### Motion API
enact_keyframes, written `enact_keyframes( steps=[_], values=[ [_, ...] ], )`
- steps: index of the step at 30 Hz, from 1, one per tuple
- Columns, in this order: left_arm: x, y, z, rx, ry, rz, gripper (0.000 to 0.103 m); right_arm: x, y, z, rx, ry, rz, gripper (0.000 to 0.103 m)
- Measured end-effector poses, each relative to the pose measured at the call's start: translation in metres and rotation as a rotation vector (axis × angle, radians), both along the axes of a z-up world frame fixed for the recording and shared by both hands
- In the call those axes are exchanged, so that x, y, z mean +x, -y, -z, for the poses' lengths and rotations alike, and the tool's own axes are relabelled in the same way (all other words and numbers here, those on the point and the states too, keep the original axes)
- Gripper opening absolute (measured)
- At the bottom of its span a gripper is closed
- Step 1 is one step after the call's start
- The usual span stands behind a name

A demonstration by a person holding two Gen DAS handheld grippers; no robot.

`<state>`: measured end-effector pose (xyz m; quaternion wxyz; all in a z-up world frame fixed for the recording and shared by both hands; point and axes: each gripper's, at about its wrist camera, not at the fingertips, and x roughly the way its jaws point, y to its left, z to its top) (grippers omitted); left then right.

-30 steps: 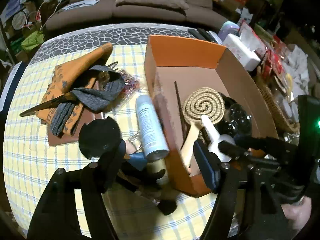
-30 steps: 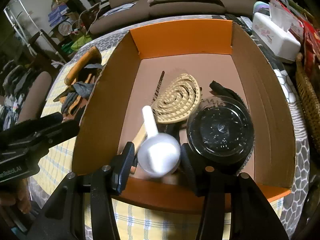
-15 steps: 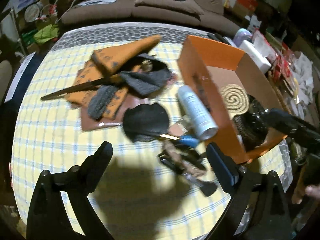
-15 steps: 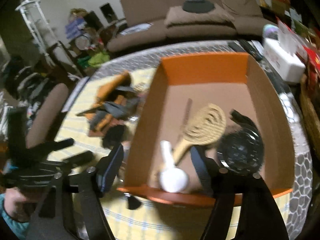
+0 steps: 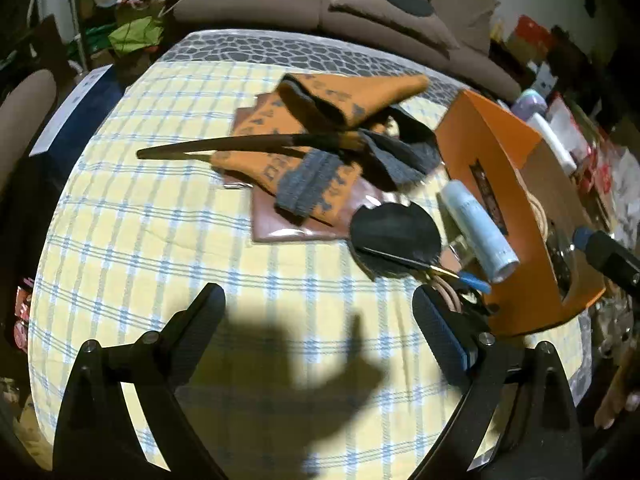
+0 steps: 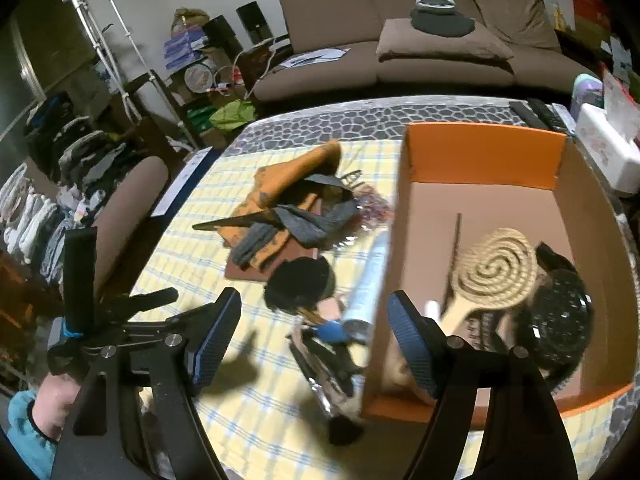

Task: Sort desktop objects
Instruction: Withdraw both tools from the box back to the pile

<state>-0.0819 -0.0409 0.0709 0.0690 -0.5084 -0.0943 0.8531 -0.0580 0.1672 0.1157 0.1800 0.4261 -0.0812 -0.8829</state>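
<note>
- Both tools empty, jaws spread wide. Left tool (image 5: 316, 316) hangs over bare checked cloth on the desk (image 5: 160, 240); right tool (image 6: 314, 328) hangs above the near left corner of the box (image 6: 480, 156).
- Box is orange card, open-topped, at the right of the desk. Inside: spiral brush (image 6: 496, 272), a thin dark stick (image 6: 454, 248), a dark round jar (image 6: 560, 328). Something white shows by the brush handle, too blurred to name.
- Unsorted on the cloth, left of the box: pale spray can (image 5: 478, 232), black disc (image 5: 394, 232), orange-and-grey cloth heap (image 5: 320, 136) with a long dark tapered piece (image 5: 248, 146) across it, and a dark tangle with a blue bit (image 5: 474, 282) near the box's front corner.
- Key relation: the can lies just beside the box's outer left wall, long axis roughly parallel to that wall, open end toward the cameras.
- From the left tool the can lies ahead and to the right, past its right finger (image 5: 438, 332). In the right view the can's (image 6: 366, 292) near end sits between the fingers.
- Judgement: right tool is nearer and better lined up; a grip across the can's width, then a short lift right over the wall.
</note>
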Motion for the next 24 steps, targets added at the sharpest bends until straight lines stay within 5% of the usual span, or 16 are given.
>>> enact_keyframes(
  steps=[12, 24],
  values=[
    [-0.013, 0.038, 0.014, 0.052, -0.002, -0.066, 0.102, -0.026, 0.029, 0.012, 0.006, 0.021, 0.012, 0.085],
    [-0.006, -0.038, 0.031, 0.089, 0.03, 0.177, 0.094, -0.034, 0.018, 0.005, -0.037, 0.004, 0.074, 0.085]
  ],
)
